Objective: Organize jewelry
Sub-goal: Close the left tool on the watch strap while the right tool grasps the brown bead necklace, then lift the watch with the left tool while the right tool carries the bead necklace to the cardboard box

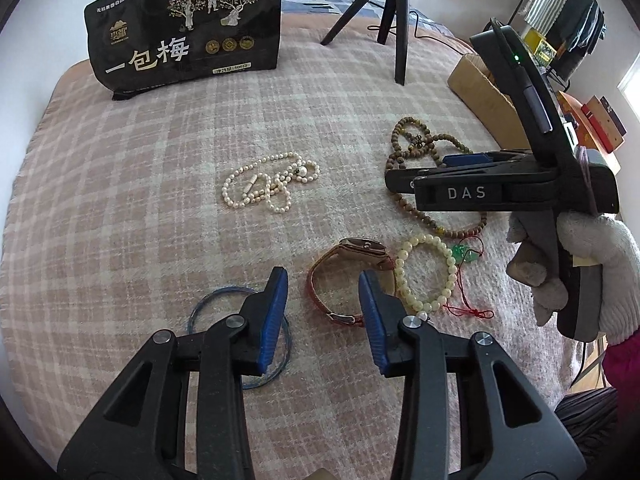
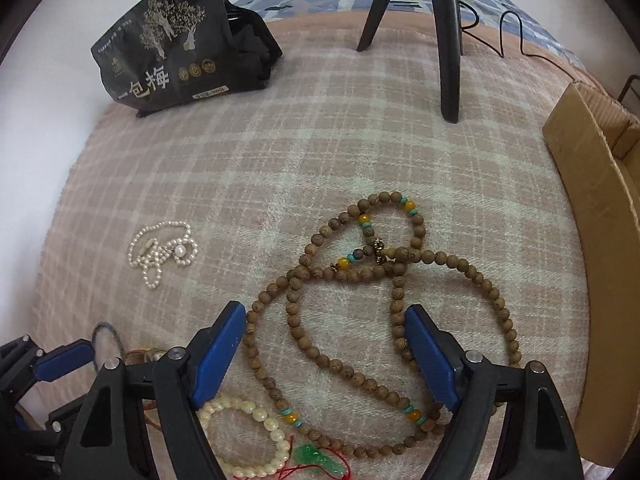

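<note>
Jewelry lies on a pink plaid blanket [image 1: 140,184]. My left gripper [image 1: 323,280] is open and empty, low over a red-strapped watch [image 1: 344,276], with a thin blue ring [image 1: 208,300] under its left finger. A cream bead bracelet [image 1: 426,272] and a green jade pendant on red cord [image 1: 464,256] lie to its right. A pearl necklace [image 1: 268,182] lies further back. My right gripper [image 2: 326,334] is open and empty above a long wooden bead necklace [image 2: 380,280]. The bracelet [image 2: 256,436], pendant [image 2: 316,456] and pearls [image 2: 164,250] also show there.
A black snack bag [image 1: 188,28] stands at the back left, open-topped in the right wrist view [image 2: 180,48]. A black tripod [image 1: 394,8] stands at the back middle. A cardboard box [image 2: 596,216] sits at the right edge. A white-gloved hand [image 1: 580,264] holds the right gripper.
</note>
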